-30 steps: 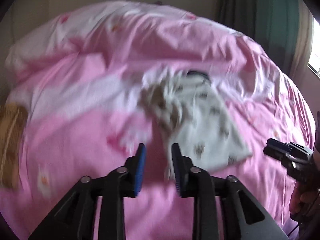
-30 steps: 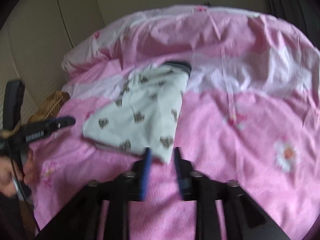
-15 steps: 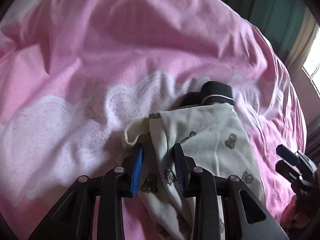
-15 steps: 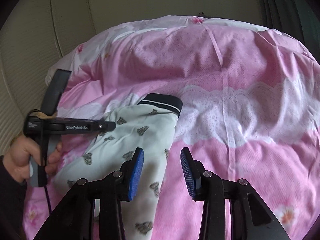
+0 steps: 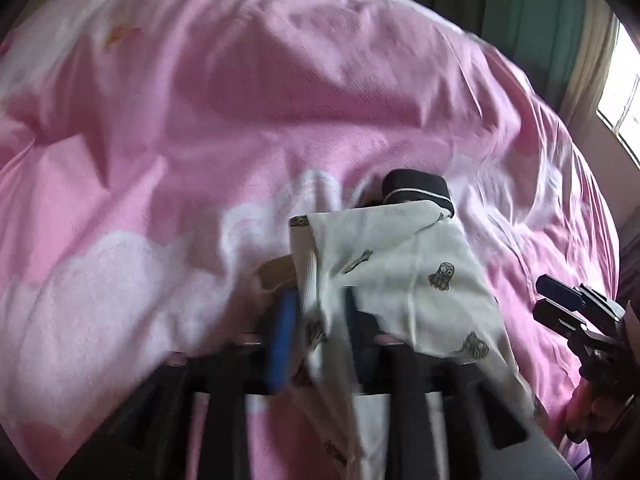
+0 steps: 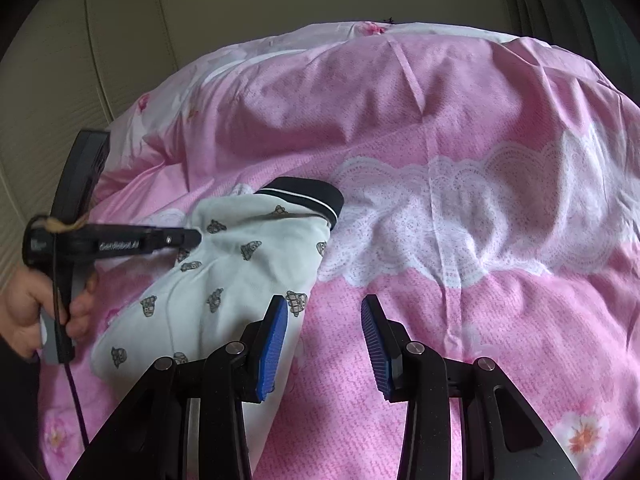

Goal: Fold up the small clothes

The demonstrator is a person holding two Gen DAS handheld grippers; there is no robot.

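A small white garment printed with little brown figures, with a black striped cuff, lies on the pink duvet. In the left wrist view the garment is bunched, and my left gripper is shut on its left edge; the view is blurred. The left gripper also shows in the right wrist view, at the garment's left side. My right gripper is open and empty, just above the duvet at the garment's right edge. It also shows in the left wrist view.
The pink duvet with white lace bands covers the whole bed. A beige panelled wall is at the left, green curtains and a window at the right.
My left gripper has closed on the garment's left edge and lifted it, bunching the cloth. My right gripper has opened wider and stayed beside the garment.
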